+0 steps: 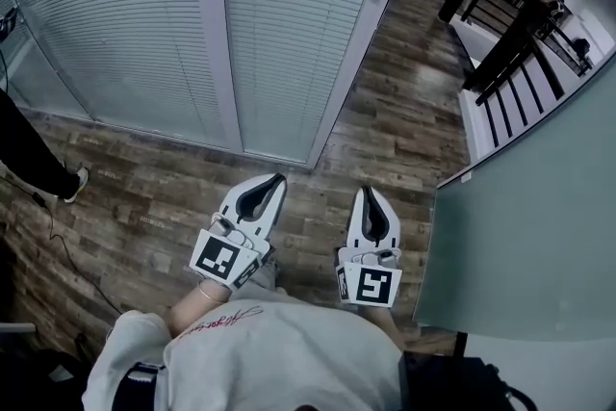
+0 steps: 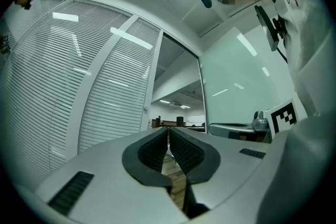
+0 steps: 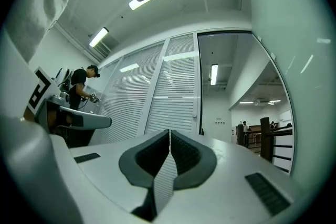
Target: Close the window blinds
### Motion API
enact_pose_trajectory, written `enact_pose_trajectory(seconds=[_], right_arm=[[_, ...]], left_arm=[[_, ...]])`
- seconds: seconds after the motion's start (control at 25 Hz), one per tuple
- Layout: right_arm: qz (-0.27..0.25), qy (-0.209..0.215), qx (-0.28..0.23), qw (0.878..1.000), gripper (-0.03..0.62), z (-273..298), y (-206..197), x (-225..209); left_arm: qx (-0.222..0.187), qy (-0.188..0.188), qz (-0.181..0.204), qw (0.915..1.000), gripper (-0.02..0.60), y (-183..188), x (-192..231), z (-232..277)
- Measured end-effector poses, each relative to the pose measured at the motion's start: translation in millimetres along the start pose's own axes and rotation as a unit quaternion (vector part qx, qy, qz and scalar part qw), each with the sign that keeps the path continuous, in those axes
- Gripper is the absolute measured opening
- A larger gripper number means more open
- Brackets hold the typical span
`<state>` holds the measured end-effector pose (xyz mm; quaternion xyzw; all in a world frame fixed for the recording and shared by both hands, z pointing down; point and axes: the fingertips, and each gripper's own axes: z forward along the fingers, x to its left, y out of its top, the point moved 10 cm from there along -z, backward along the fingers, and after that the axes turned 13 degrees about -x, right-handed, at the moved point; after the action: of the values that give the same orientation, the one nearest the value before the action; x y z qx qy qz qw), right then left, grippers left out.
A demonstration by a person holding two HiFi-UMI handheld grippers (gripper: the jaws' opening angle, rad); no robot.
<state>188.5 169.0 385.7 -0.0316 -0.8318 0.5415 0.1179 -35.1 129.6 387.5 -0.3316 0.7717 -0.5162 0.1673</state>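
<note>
Observed from the floor: the window blinds (image 1: 125,34) hang lowered over two tall panes on the far left side. A white upright post (image 1: 217,34) stands between the panes, and the horizontal slats run down to the base of the frame. Whether the slats are fully tilted shut cannot be told from here.

The left tongs (image 1: 277,178) and the right tongs (image 1: 368,192) are held side by side, low and near the person's body. Both point toward the blinds and stand well apart from them. Neither touches any slat, cord or frame.

Left tongs: pressed together at the tips, with nothing between the pads. Right tongs: likewise pressed together and holding nothing.

The dark wooden floor (image 1: 144,197) runs beneath them. To the right of the blinds is an open doorway (image 1: 404,34). Nearer on the right stands a frosted glass partition (image 1: 520,226), and beyond it, far right, a dark railing (image 1: 510,43).

A second person (image 3: 79,89), dressed in dark clothing, stands on the left side close against the blinds, with hands raised toward them. What those hands hold is too small to make out.
</note>
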Motion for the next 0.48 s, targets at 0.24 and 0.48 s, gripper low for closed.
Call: enact_pose_trajectory(seconds=[0.24, 0.48], right_arm=[[-0.021, 0.007, 0.000, 1.000, 0.018, 34.0, -17.4, -11.4], [-0.050, 0.014, -0.007, 0.999, 0.018, 96.0, -35.5, -23.5]], left_arm=[[-0.013, 0.012, 0.007, 0.9998, 0.020, -2.5, 25.0, 22.9], [-0.009, -0.003, 0.008, 0.9999, 0.020, -15.5, 70.9, 66.3]])
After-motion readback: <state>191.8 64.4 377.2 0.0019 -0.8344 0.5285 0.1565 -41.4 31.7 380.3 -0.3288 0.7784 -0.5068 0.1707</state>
